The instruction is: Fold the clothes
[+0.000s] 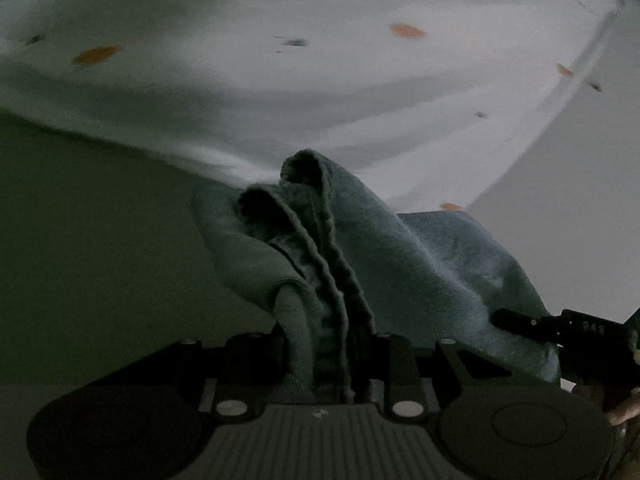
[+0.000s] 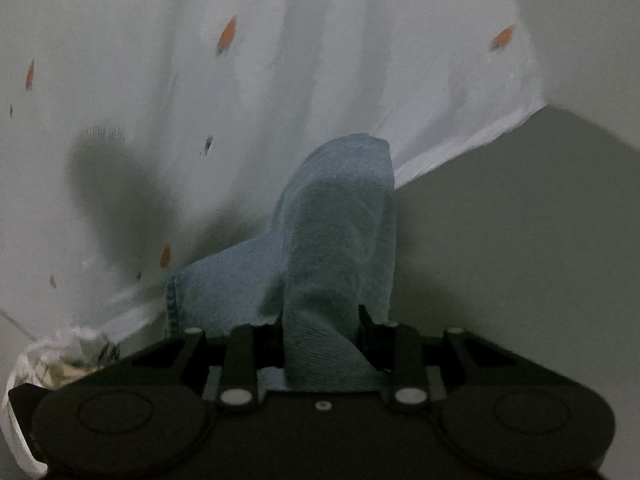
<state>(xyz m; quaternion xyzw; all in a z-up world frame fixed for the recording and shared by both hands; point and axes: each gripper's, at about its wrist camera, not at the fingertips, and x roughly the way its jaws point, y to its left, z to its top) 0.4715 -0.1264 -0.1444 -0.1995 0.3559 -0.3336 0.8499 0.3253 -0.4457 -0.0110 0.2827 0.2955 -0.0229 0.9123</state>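
Left gripper (image 1: 326,344): jaws narrow, clamped on a bunched hem of the blue-grey garment (image 1: 420,264). The cloth rises in folds beyond the fingers and drapes toward the right. Right gripper (image 2: 322,332): jaws narrow, pinching another fold of the same garment (image 2: 336,216), which stands up in a peak ahead of it. Behind the garment lies a white sheet with orange spots (image 2: 280,60), wrinkled. Right gripper also visible at the right edge of the left view (image 1: 516,320).

I am pinching a bunched fold of blue garment (image 2: 336,216) in my right hand-held gripper (image 2: 320,332), above what is probably a white, orange-spotted sheet (image 2: 320,60).
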